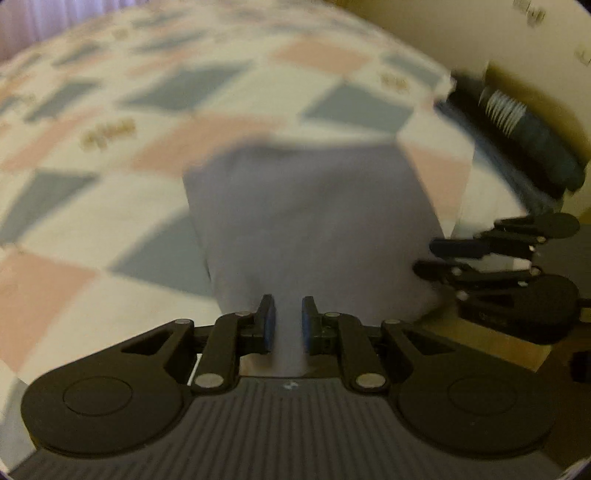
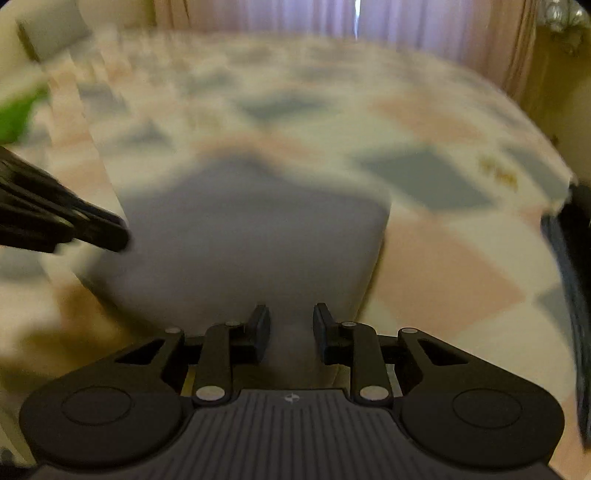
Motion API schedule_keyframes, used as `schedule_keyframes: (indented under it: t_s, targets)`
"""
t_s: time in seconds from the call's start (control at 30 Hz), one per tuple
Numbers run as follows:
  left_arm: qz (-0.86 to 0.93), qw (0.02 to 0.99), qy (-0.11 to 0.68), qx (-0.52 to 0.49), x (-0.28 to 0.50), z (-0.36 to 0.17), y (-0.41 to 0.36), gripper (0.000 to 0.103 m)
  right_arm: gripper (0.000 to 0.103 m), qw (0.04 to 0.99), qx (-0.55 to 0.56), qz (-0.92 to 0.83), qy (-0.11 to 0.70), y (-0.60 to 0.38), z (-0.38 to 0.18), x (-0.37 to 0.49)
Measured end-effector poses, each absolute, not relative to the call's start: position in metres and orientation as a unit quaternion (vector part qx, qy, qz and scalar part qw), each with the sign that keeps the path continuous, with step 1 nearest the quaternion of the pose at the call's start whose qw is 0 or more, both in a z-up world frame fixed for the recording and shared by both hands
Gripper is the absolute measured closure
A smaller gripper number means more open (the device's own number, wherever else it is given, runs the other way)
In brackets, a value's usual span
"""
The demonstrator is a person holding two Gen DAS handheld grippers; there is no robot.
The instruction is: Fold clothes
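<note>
A grey-lavender garment (image 1: pixel 310 206) lies folded into a rough rectangle on the checked bedspread (image 1: pixel 110 92). My left gripper (image 1: pixel 288 321) sits at the garment's near edge, its blue pads close together with a strip of the cloth pinched between them. My right gripper (image 1: pixel 428 258) reaches in from the right at the garment's side edge. In the blurred right wrist view the garment (image 2: pixel 251 229) fills the middle, and my right gripper (image 2: pixel 291 328) hovers over its near edge with the pads apart and not pressing on the cloth. The left gripper (image 2: pixel 122 232) shows at the garment's left side.
A pile of dark clothes with a white-striped piece (image 1: pixel 517 122) lies at the bed's right edge beside a cream wall or box. Dark cloth (image 2: pixel 569 240) hangs at the right, a green object (image 2: pixel 14 114) is at the far left, and curtains (image 2: pixel 295 14) are behind the bed.
</note>
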State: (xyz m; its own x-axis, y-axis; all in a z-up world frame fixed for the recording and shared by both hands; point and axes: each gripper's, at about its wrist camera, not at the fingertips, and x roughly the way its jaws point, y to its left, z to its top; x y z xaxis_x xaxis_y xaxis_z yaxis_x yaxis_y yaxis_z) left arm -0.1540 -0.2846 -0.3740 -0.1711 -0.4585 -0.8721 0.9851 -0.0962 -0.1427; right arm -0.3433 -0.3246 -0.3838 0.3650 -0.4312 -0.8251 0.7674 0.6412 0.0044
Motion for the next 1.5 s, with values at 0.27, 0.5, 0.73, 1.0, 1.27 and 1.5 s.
schedule_keyframes:
  t_s: [0.27,0.5,0.73,1.0,1.27,1.5]
  targets:
    - [-0.642,0.55,0.384,0.371,-0.159,-0.325,-0.293,0.077,0.073,0.759,0.297,-0.458,0.354,-0.328,-0.331,-0.351]
    - [-0.612,0.569,0.381,0.396,-0.15,-0.27,-0.271,0.063,0.052,0.706,0.368,-0.495,0.348,-0.298,-0.278,-0.349]
    - [-0.586,0.6,0.389,0.381,-0.146,-0.215,-0.251,0.059,0.029,0.697,0.387,-0.495,0.345,-0.274,-0.233,-0.349]
    - [-0.566,0.642,0.37,0.362,-0.165,-0.171,-0.215,0.051,0.023,0.715,0.377,-0.469,0.355,-0.253,-0.201,-0.355]
    - [-0.545,0.678,0.356,0.341,-0.214,-0.143,-0.157,0.044,0.019,0.738,0.359,-0.45,0.352,-0.209,-0.178,-0.398]
    - [-0.533,0.698,0.346,0.33,-0.259,-0.126,-0.109,0.036,0.007,0.739,0.341,-0.452,0.364,-0.176,-0.156,-0.433]
